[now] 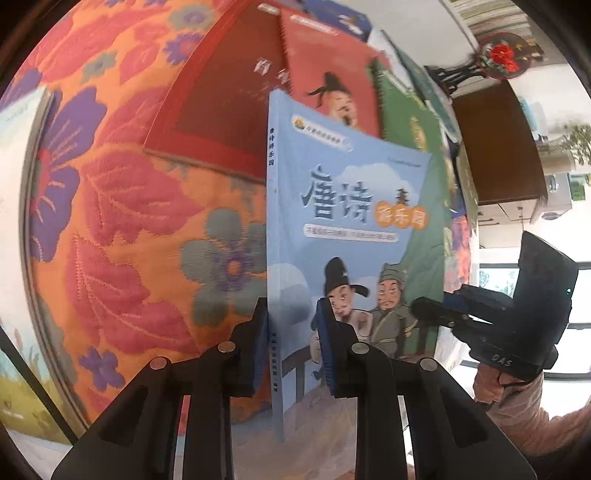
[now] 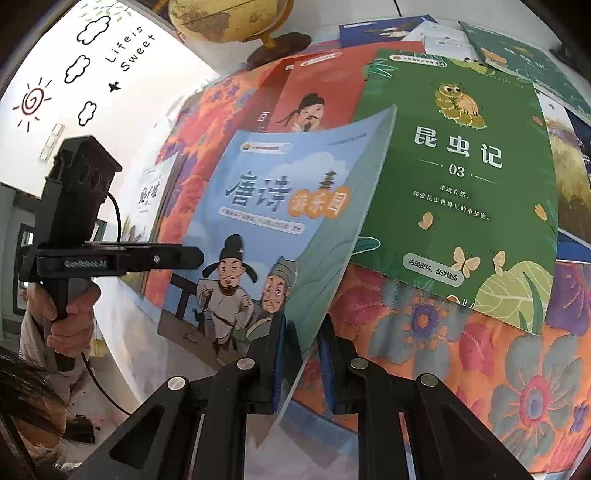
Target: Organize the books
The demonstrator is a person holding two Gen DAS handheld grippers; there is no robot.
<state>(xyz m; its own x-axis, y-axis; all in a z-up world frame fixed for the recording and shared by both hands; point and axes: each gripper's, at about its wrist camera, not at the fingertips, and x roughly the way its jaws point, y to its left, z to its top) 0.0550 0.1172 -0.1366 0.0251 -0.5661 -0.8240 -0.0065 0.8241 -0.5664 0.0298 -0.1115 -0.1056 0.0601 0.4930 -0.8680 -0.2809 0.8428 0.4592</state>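
Both grippers are clamped on the same blue book (image 1: 343,221) — my left gripper (image 1: 291,332) pinches it at the spine edge near the bottom, and my right gripper (image 2: 301,354) pinches the opposite lower edge, its pads pressed on the cover. I hold the book lifted and tilted above the flowered cloth (image 1: 129,206), its cover slightly bowed in the right wrist view. Behind it lie a red book (image 2: 314,92) and, overlapping that one's right side, a green book (image 2: 461,177), flat on the cloth. More books fan out beyond them. From the left wrist view I see my right hand (image 1: 498,391) on its handle. A globe (image 2: 229,18) stands at the far end.
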